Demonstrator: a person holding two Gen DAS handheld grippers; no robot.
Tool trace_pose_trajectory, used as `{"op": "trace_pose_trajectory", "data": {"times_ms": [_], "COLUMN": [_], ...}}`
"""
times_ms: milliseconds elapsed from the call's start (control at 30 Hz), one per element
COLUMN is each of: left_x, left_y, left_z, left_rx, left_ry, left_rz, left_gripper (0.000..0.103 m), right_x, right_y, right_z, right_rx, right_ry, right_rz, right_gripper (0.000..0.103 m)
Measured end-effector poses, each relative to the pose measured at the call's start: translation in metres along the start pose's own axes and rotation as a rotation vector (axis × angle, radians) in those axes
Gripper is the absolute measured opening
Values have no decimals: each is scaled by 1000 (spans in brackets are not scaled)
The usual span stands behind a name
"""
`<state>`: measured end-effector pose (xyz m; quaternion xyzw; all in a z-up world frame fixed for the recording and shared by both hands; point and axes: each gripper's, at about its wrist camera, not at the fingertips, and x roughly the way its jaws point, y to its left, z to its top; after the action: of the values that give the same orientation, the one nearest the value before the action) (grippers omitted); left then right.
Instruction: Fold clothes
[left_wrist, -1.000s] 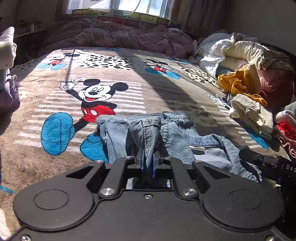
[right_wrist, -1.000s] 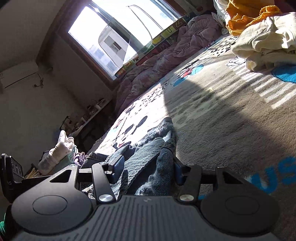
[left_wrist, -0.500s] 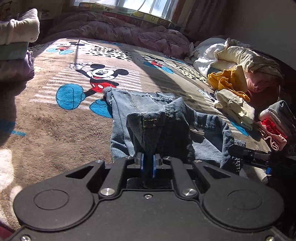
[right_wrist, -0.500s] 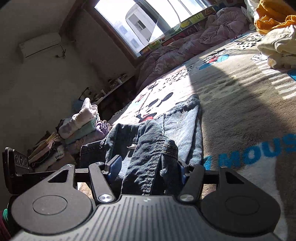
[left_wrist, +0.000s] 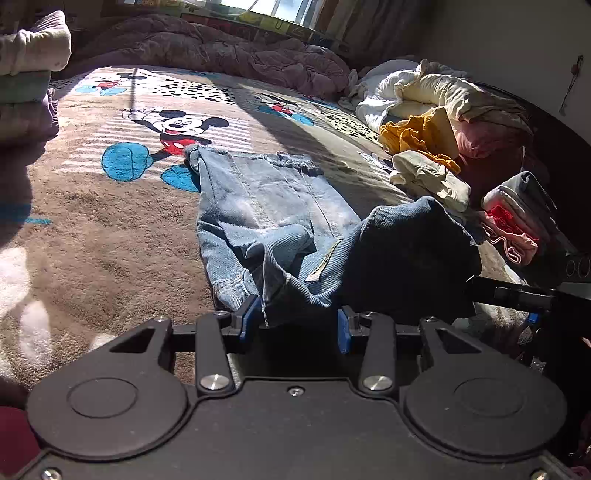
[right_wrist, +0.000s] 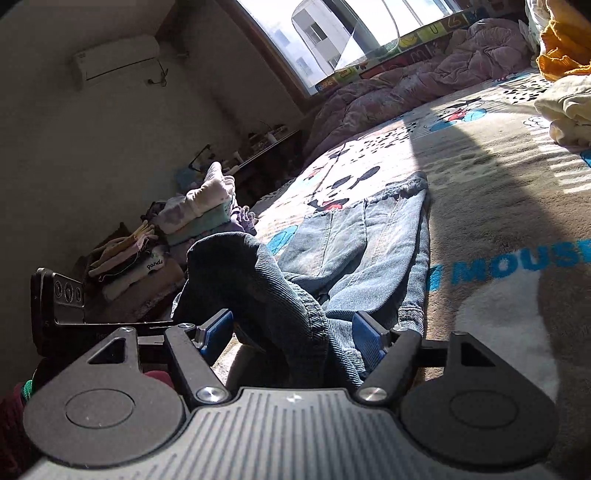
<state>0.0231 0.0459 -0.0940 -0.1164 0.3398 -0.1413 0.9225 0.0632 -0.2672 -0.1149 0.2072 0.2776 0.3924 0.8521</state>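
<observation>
Blue jeans (left_wrist: 266, 199) lie stretched out on the Mickey Mouse blanket (left_wrist: 110, 240), hems far from me, the waist end bunched and raised near me. My left gripper (left_wrist: 295, 325) is open, its blue pads wide apart with the rumpled waist fabric lying loosely between them. In the right wrist view the jeans (right_wrist: 362, 251) run away across the blanket (right_wrist: 498, 206). My right gripper (right_wrist: 293, 332) is open too; a dark fold of denim humps between its pads with a gap showing on the left side.
A heap of unfolded clothes (left_wrist: 436, 122) lies at the right of the bed, with a small folded stack (left_wrist: 517, 218) nearer me. Folded piles (right_wrist: 199, 214) stand at the left. A purple quilt (left_wrist: 221, 55) lies under the window.
Both grippers pulled the jeans toward me, so the legs now lie flat and stretched out. The left gripper went from shut on the waistband to open. The right pads spread wider.
</observation>
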Motion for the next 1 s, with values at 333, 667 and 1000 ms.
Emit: {"op": "trace_pose_trajectory", "data": {"times_ms": [333, 667, 1000], "left_x": [-52, -29, -22], "left_y": [-4, 19, 3], "left_z": [3, 8, 25], "left_rx": [5, -297, -164], "left_ry": [-94, -177, -217], "left_rz": [-19, -28, -42], "left_gripper": [61, 69, 69], "right_x": [-38, -10, 13], "right_y": [5, 11, 36], "right_z": [-5, -5, -33], "right_rx": [81, 37, -134], "right_ry": [-125, -140, 184], "right_rz": [55, -27, 11], "right_gripper": [87, 80, 80]}}
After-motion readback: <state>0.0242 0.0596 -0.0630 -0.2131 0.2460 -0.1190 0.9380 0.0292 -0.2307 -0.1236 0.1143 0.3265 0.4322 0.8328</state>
